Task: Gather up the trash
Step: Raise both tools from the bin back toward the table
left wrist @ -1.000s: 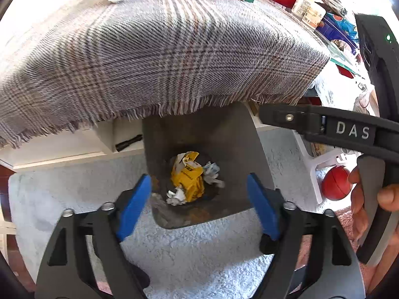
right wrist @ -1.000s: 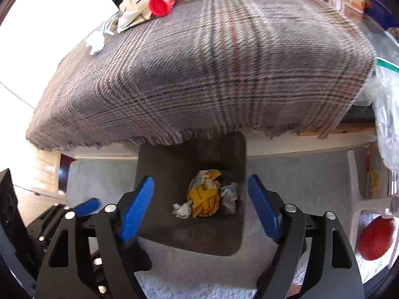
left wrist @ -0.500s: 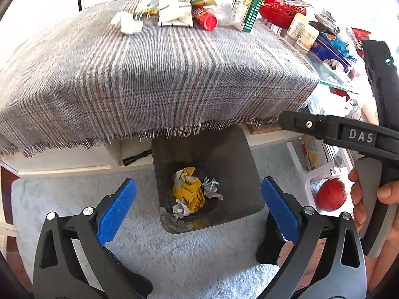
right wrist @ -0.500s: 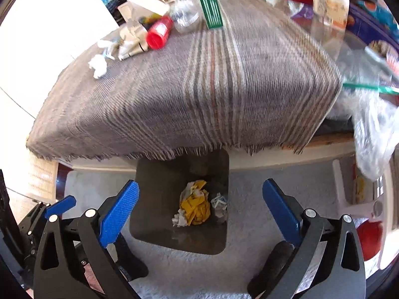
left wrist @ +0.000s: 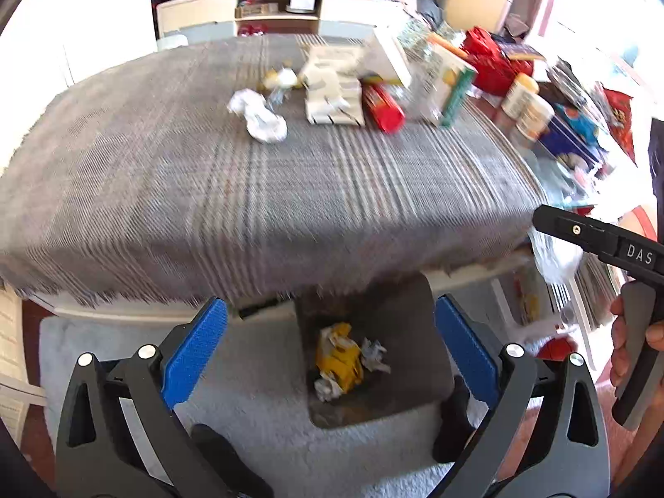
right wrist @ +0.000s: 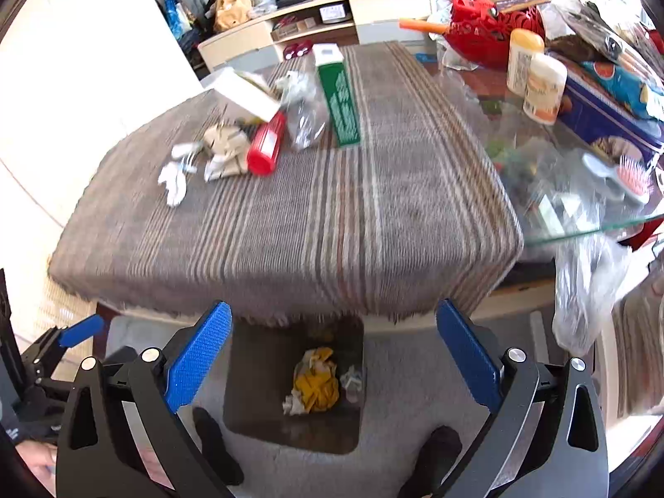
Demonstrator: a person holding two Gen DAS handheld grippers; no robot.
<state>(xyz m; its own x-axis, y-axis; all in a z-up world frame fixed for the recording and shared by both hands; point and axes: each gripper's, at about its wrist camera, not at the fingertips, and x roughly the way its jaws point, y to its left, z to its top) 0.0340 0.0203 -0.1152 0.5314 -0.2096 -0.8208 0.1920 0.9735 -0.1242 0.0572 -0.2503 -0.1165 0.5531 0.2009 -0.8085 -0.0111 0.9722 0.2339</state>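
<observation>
Both the left gripper and right gripper are hanging wide apart and empty above the bin, while the crumpled tissue, far ahead-left, is looking light, soft, best pinched mid-wad.

I'm looking into a lived-in living room: a low media cabinet is standing behind the plaid-draped counter, with shaggy carpet below.

On the plaid cloth: 1 red tube, 1 green carton, 1 white tissue. Right of the cloth: 2 white jars.
</observation>
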